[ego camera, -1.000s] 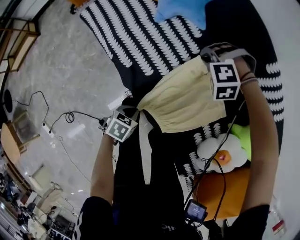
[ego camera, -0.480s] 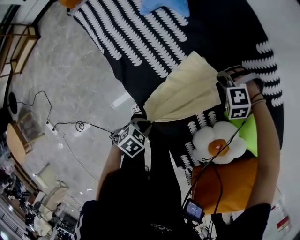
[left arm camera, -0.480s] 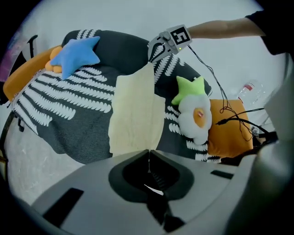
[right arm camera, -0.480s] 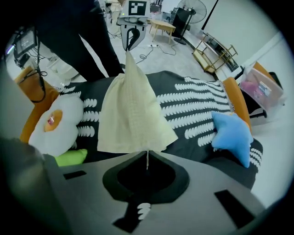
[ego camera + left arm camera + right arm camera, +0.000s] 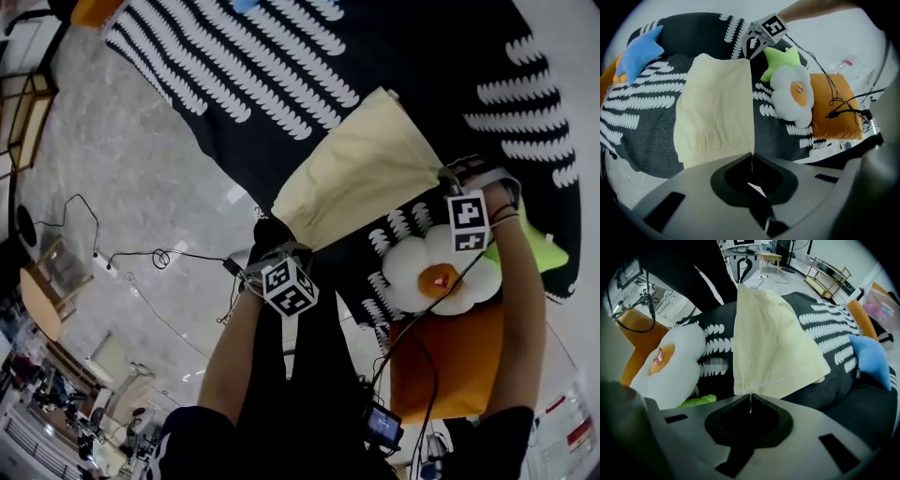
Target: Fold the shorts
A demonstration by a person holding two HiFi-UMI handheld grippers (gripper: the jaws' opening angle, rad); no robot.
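Pale yellow shorts (image 5: 361, 169) lie stretched over a black cover with white markings (image 5: 281, 84). My left gripper (image 5: 275, 232) is shut on the shorts' near-left corner at the cover's edge. My right gripper (image 5: 442, 174) is shut on the corner beside the plush toys. In the left gripper view the shorts (image 5: 717, 108) run away from the closed jaws (image 5: 751, 157) towards the right gripper (image 5: 754, 47). In the right gripper view the fabric (image 5: 773, 343) spreads flat from the shut jaws (image 5: 750, 399), its hem pinched between them.
A fried-egg plush (image 5: 431, 272), a green star cushion (image 5: 542, 251) and an orange cushion (image 5: 450, 366) crowd the right gripper's side. A blue star cushion (image 5: 640, 51) lies at the cover's far end. Cables (image 5: 159, 255) trail over the marble floor on the left.
The shorts hung bunched between the grippers, a drawstring dangling; now they are spread flat on the cover. Both grippers have swept sideways and the right one has sunk.
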